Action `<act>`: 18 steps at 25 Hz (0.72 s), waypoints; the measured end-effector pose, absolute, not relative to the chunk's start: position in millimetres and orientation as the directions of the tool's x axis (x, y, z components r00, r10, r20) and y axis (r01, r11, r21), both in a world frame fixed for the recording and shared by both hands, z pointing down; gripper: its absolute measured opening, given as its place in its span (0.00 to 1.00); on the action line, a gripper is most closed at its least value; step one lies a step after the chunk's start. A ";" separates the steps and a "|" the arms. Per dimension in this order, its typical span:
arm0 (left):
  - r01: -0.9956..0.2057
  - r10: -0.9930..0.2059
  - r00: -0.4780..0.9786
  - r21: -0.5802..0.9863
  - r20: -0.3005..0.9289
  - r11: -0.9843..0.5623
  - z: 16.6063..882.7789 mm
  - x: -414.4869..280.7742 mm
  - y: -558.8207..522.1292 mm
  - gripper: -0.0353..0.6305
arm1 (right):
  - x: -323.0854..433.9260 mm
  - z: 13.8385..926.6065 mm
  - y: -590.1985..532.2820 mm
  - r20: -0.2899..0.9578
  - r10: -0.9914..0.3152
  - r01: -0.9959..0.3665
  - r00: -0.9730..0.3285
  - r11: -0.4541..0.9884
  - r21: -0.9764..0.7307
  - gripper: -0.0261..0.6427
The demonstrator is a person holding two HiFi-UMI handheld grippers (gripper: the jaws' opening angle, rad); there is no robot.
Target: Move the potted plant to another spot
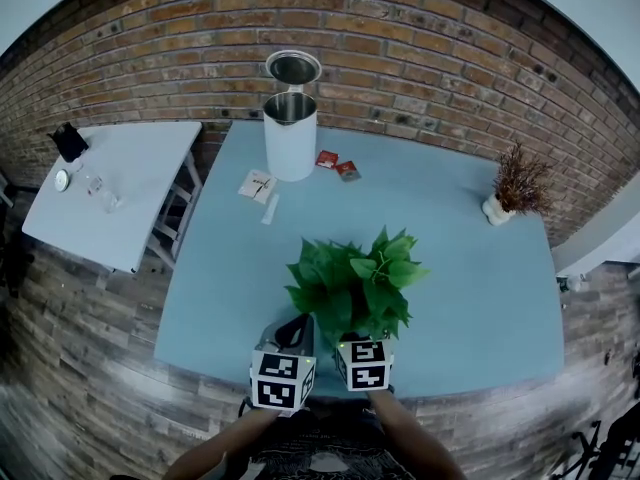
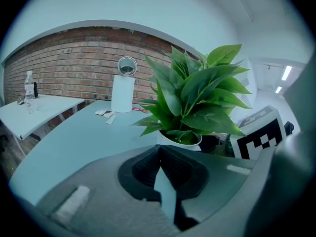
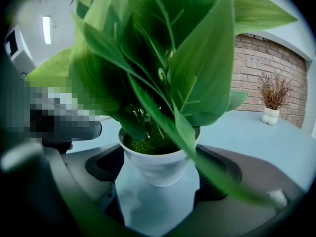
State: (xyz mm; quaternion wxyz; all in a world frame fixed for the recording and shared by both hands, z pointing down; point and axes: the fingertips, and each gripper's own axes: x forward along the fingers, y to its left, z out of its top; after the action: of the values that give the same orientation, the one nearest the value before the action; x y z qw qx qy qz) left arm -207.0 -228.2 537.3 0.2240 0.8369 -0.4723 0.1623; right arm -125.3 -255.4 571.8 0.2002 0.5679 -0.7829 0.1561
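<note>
The potted plant [image 1: 357,280], broad green leaves in a small white pot [image 3: 158,164], stands near the front edge of the light blue table [image 1: 470,288]. My right gripper [image 3: 159,168] reaches in from the near side, and its two wide-set pads touch the pot's rim on either side, so it is shut on the pot. Leaves fill most of the right gripper view. In the head view the foliage hides the pot, with the right gripper [image 1: 362,361] just below it. My left gripper [image 1: 288,340] hovers just left of the plant, shut and holding nothing, its pad tips [image 2: 159,149] meeting.
A white cylindrical bin [image 1: 290,133] with a raised lid stands at the table's back, with red packets [image 1: 337,164] and paper slips [image 1: 258,185] beside it. A dried plant in a white vase [image 1: 513,190] occupies the back right corner. A white side table [image 1: 115,188] sits left, a brick wall behind.
</note>
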 end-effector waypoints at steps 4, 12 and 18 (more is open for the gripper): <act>-0.862 -0.717 0.504 0.219 0.482 -0.458 539.0 -223.4 -229.1 0.05 | -141.3 576.4 -257.9 0.493 -0.827 -0.952 -0.270 0.305 -0.011 0.71; -0.873 -0.726 0.483 0.203 0.491 -0.443 538.5 -250.3 -228.2 0.05 | -169.2 571.4 -261.6 0.477 -0.828 -0.946 -0.296 0.324 -0.024 0.71; -0.875 -0.725 0.479 0.204 0.495 -0.439 539.3 -265.8 -227.4 0.05 | -182.8 572.4 -264.4 0.477 -0.828 -0.946 -0.296 0.323 -0.026 0.72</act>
State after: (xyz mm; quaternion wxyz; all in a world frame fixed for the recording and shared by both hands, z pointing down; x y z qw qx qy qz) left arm -265.8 -227.4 539.3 0.2214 0.8310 -0.4812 0.1699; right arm -182.8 -264.4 572.4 0.1928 0.5613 -0.7901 0.1533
